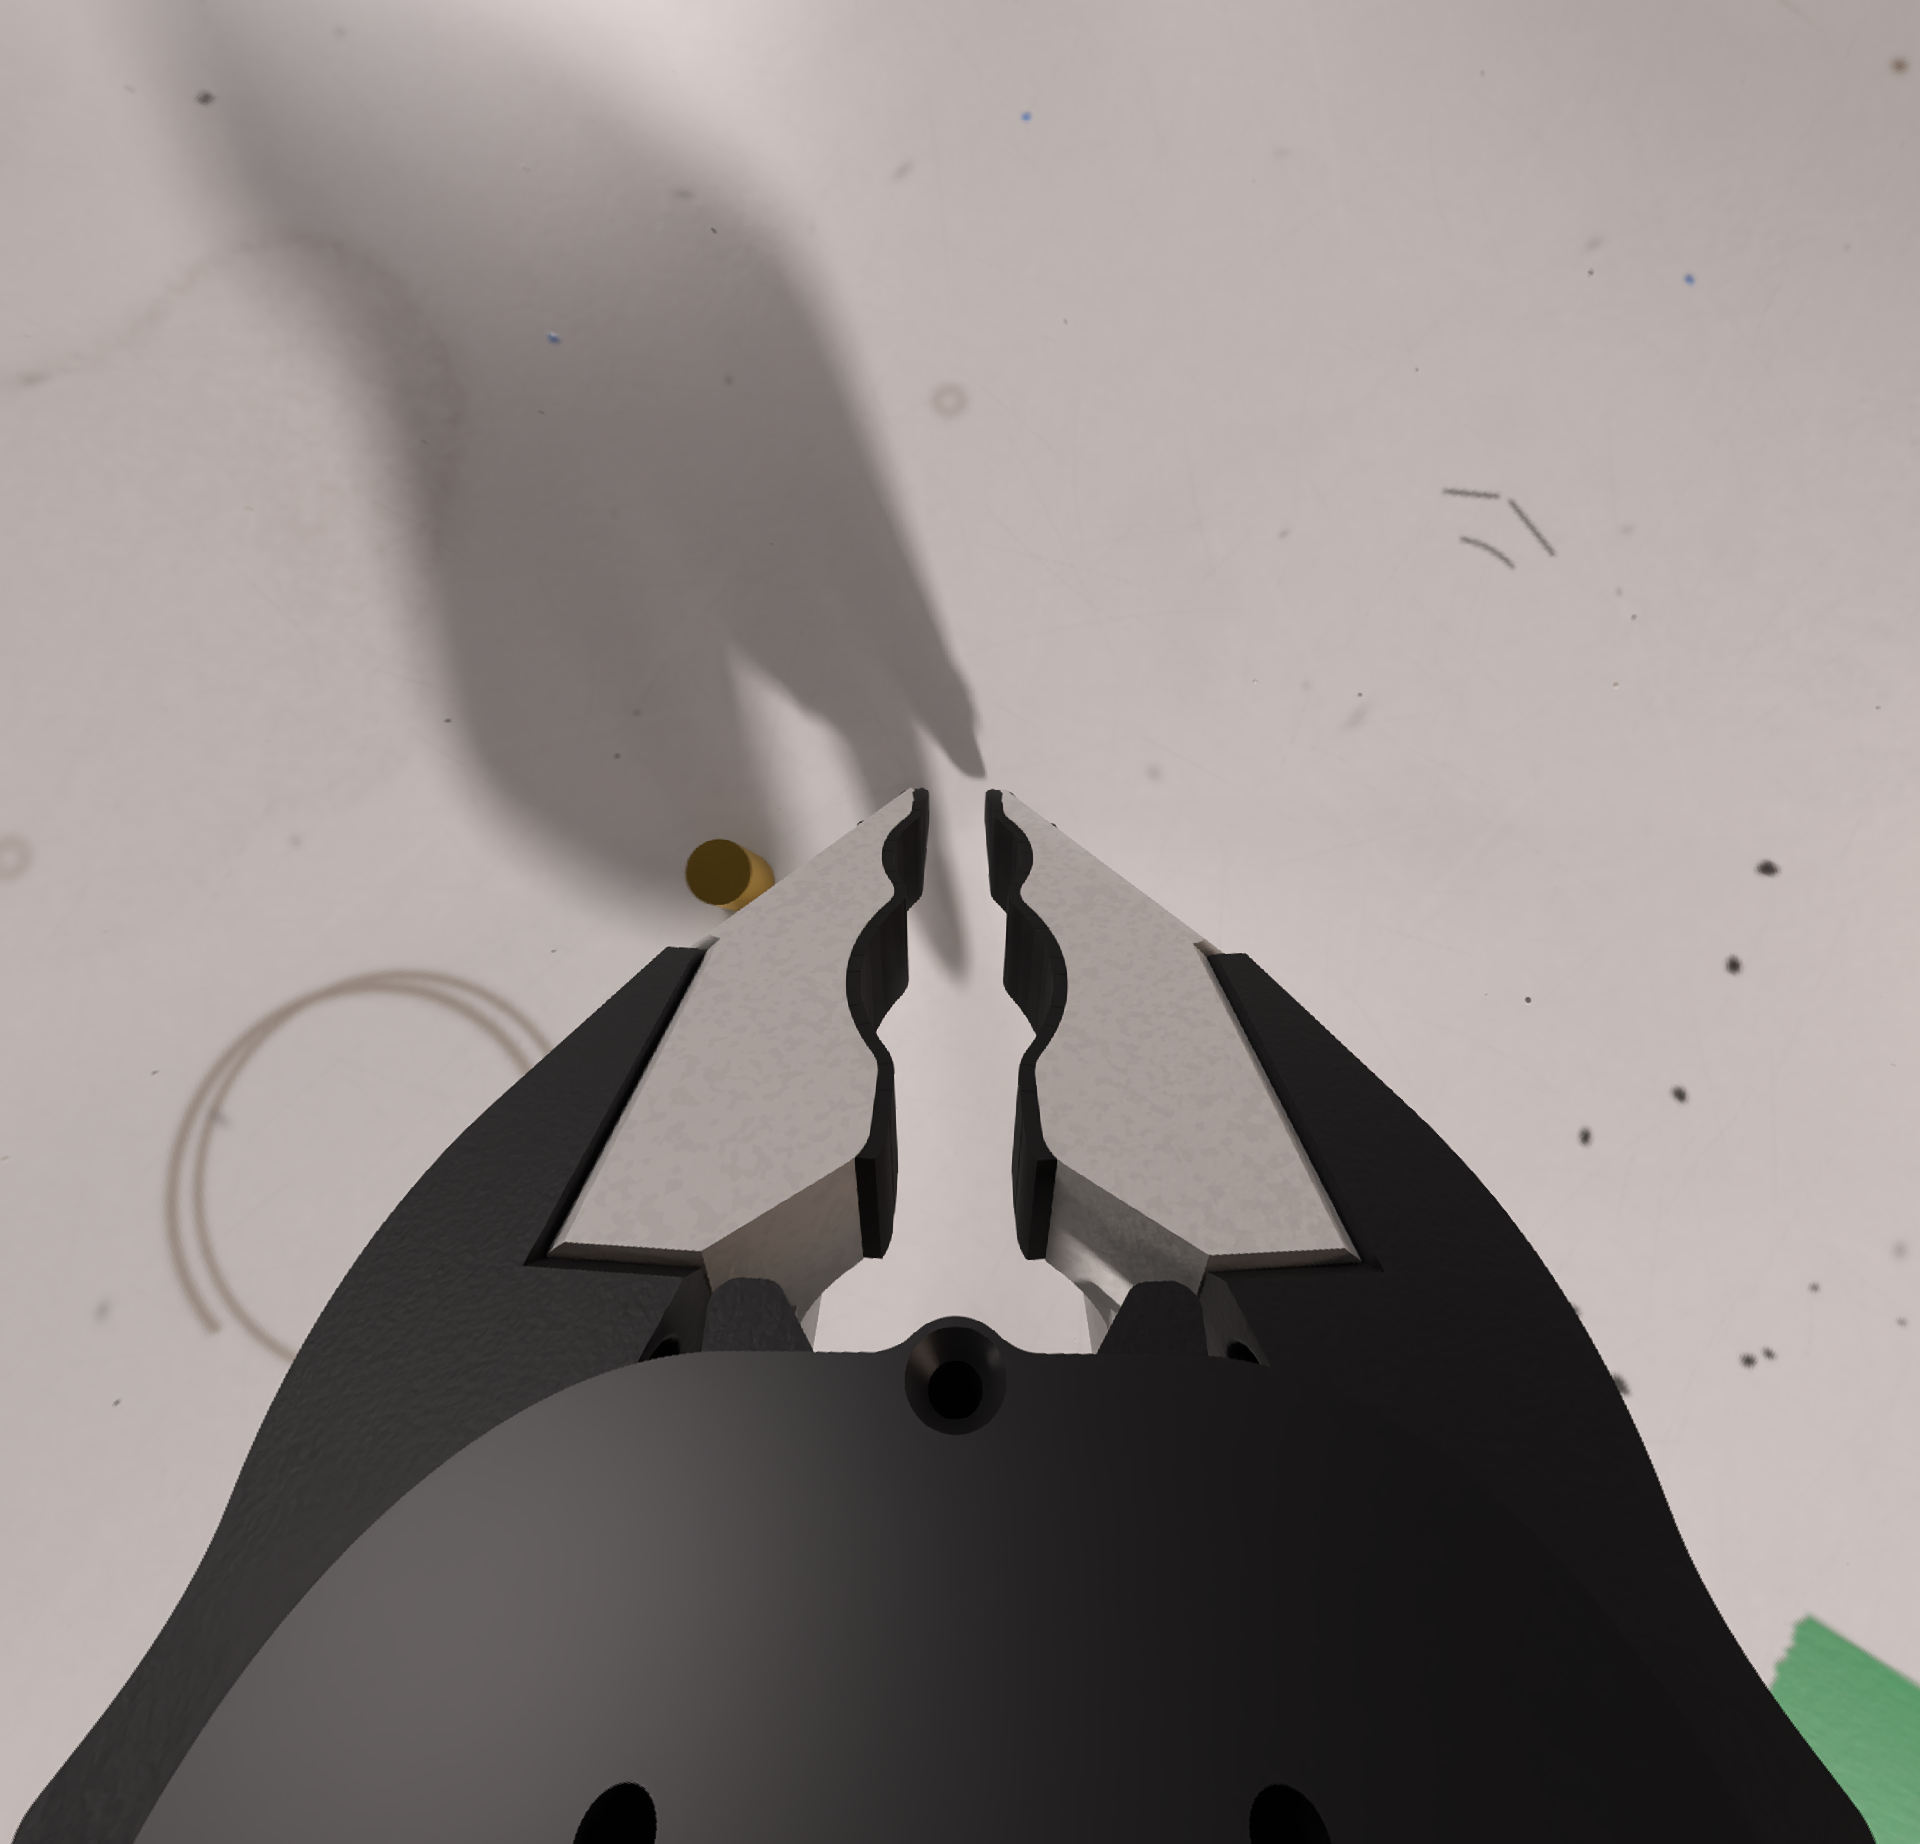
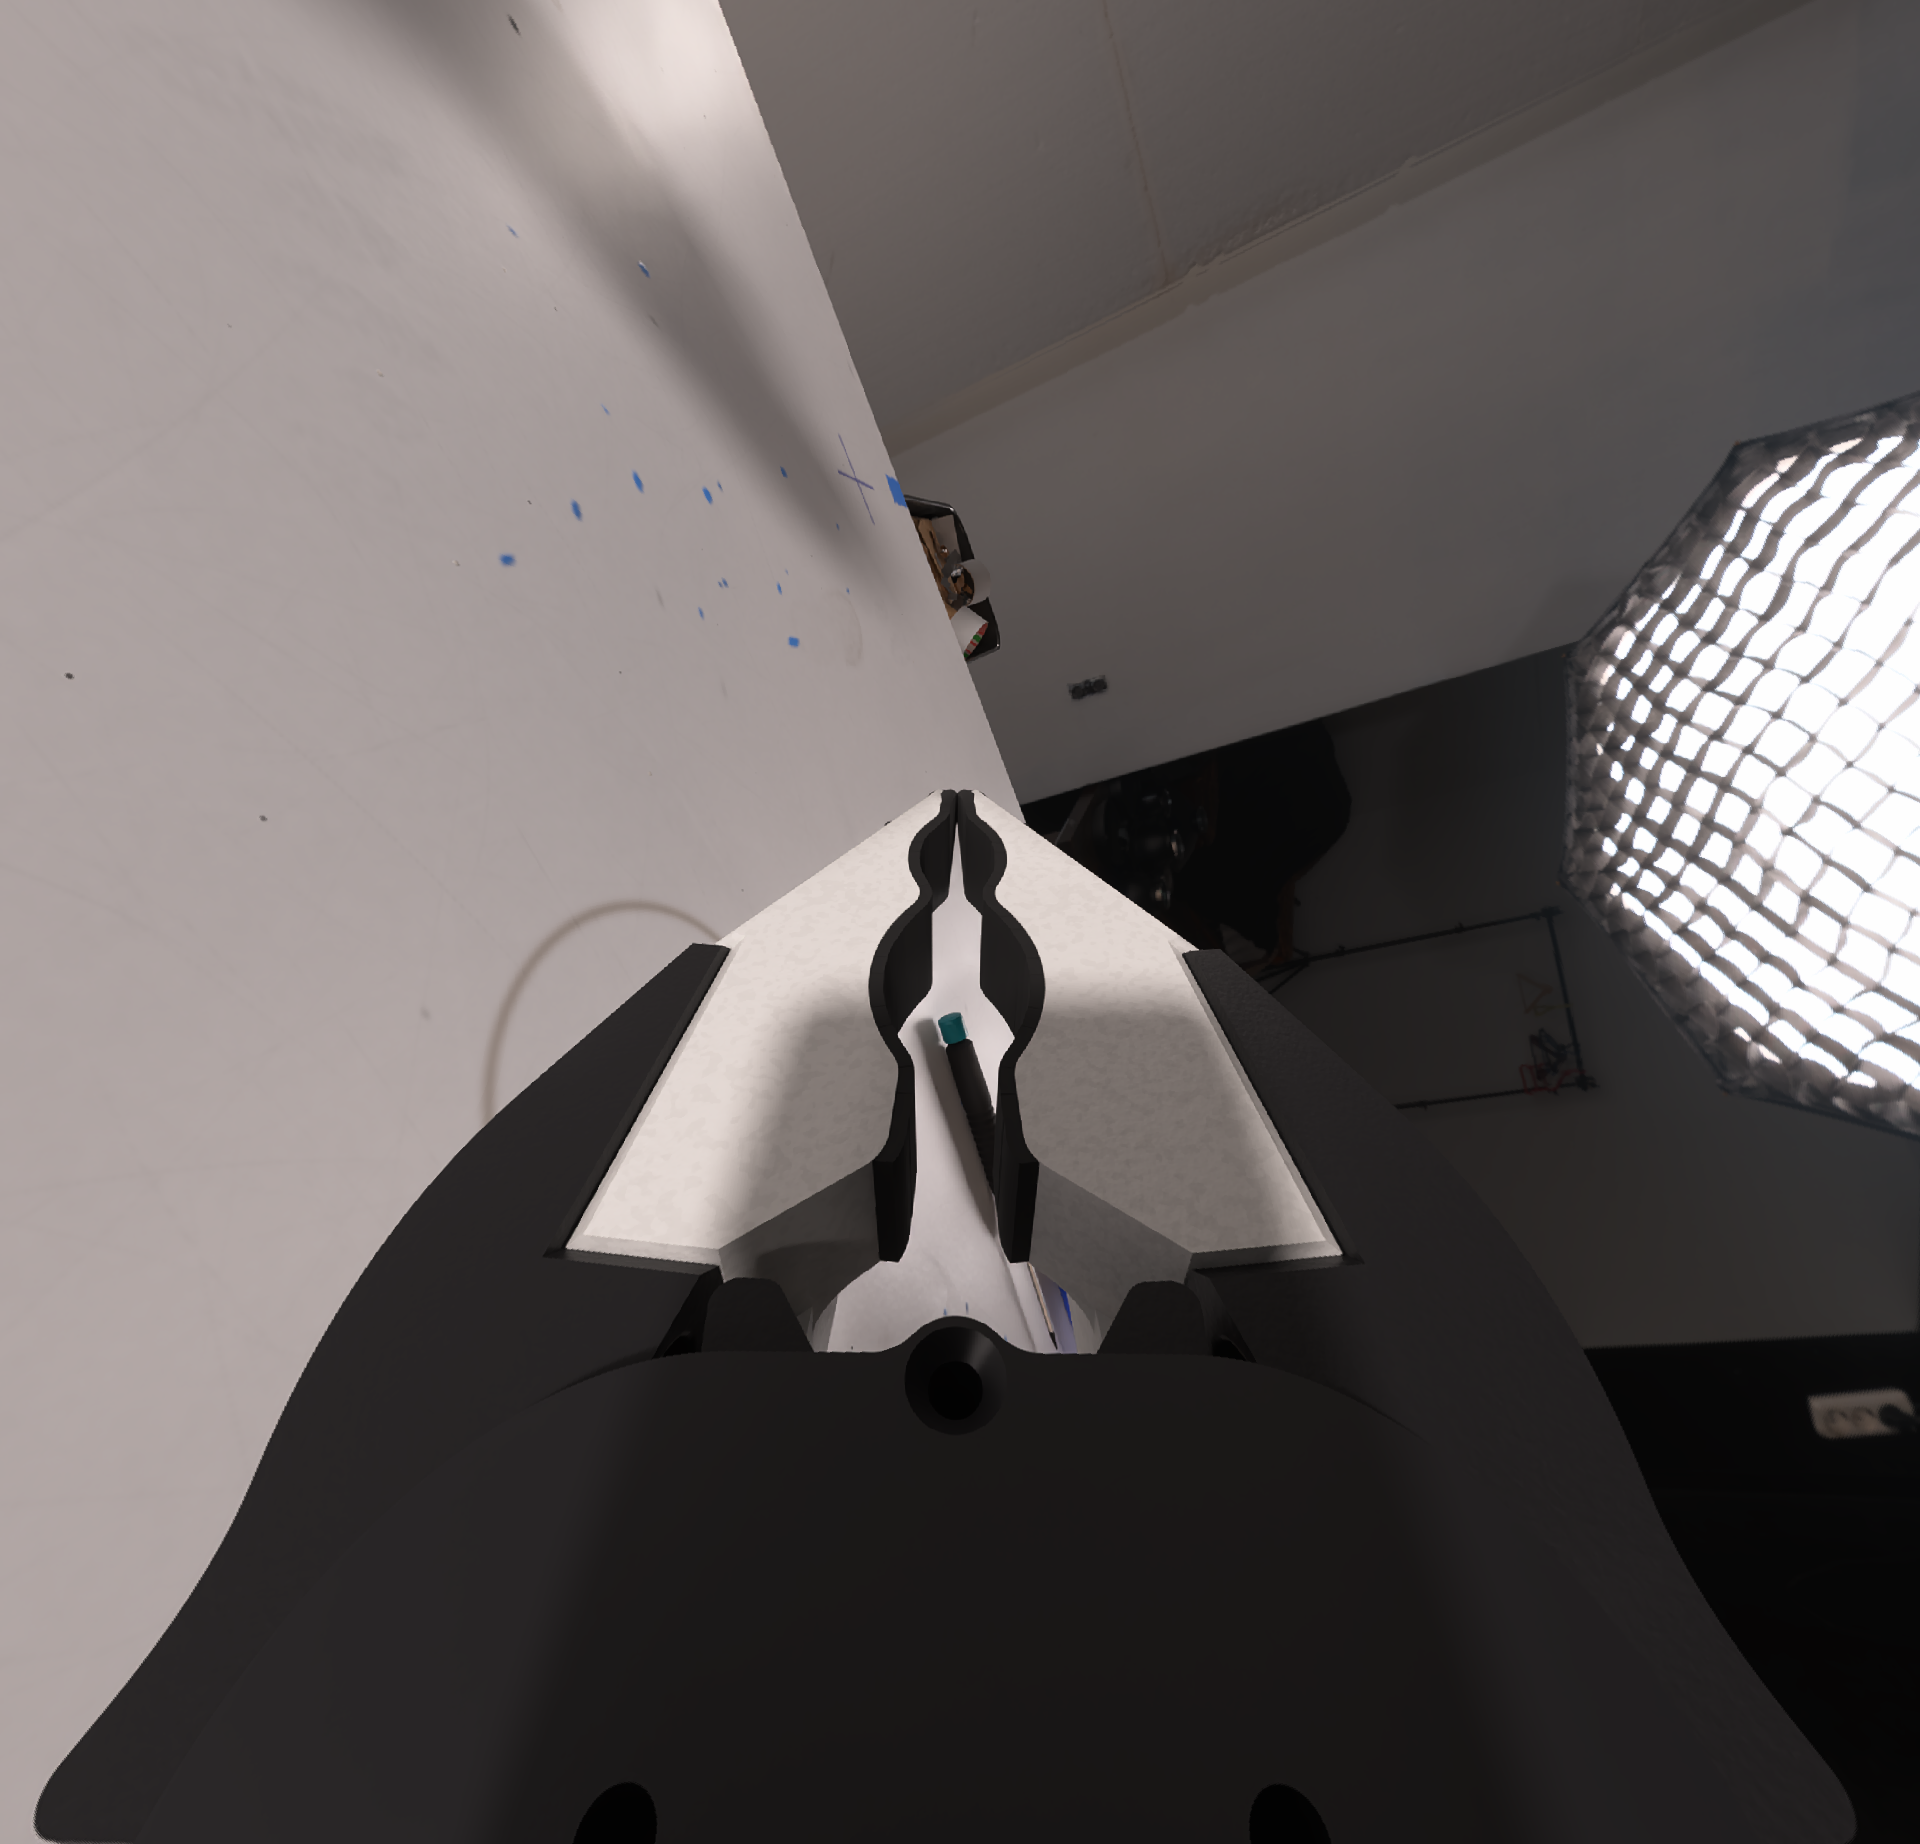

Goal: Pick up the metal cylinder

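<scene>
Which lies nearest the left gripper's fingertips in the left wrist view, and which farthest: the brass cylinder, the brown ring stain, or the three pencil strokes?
From the left gripper:
1. Brass cylinder, just left of the tips.
2. Pencil strokes, upper right.
3. Brown ring stain, lower left, slightly farther.

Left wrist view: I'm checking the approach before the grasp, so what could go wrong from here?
1. The cylinder lies on its side, left of the left gripper, outside its fingers; descending here would likely miss it or knock it rolling.
2. The jaws stand only narrowly apart, perhaps too tight to straddle it.
3. The left finger partly hides it, making alignment harder.
</scene>
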Tool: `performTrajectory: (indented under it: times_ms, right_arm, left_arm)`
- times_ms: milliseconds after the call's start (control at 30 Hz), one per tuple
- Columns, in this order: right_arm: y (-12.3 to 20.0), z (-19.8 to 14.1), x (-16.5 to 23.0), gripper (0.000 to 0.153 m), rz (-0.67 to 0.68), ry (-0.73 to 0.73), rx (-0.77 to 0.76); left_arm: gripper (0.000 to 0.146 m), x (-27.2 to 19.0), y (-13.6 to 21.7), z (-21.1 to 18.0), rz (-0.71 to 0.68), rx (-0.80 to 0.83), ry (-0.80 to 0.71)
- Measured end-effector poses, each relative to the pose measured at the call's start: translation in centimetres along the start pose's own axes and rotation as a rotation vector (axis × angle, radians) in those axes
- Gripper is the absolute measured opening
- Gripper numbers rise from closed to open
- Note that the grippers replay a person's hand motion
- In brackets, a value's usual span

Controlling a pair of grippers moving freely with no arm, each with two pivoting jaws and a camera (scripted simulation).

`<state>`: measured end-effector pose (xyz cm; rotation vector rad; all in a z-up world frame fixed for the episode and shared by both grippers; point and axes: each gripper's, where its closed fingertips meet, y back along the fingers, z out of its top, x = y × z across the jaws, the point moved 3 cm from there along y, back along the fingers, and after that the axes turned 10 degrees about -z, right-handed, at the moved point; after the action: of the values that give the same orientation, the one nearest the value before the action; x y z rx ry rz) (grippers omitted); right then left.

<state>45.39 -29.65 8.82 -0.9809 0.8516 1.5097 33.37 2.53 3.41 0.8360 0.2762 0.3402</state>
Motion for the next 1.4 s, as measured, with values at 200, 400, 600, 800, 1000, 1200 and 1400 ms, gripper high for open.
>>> performTrajectory:
  times_ms: [200,400,600,800,1000,1200,1400]
  right_arm:
    - [0.0,0.1,0.0,0.0,-0.002,0.002,0.0]
    - [0.1,0.3,-0.1,0.0,-0.008,0.007,-0.004]
    - [0.0,0.3,0.1,0.0,-0.002,0.007,-0.006]
    - [0.0,0.1,0.1,0.0,-0.004,-0.001,-0.006]
    - [-0.1,0.1,0.2,0.0,0.002,0.005,-0.008]
    - [-0.1,-0.2,0.2,0.0,0.003,0.005,0.003]
    - [-0.2,-0.2,0.4,0.0,0.01,0.008,0.004]
  left_arm:
    - [0.016,1.4,2.5,1.2,0.07,-0.099,-0.015]
    - [0.017,3.4,4.3,2.1,0.177,-0.195,-0.064]
    - [0.029,4.5,4.0,3.4,0.178,-0.276,-0.066]
    - [0.029,5.5,3.6,3.0,0.25,-0.27,-0.102]
    - [0.024,5.3,3.5,1.5,0.225,-0.212,-0.112]
    - [0.019,5.1,3.8,-0.8,0.219,-0.059,-0.121]
    - [0.019,4.5,3.3,-1.4,0.122,-0.067,-0.04]
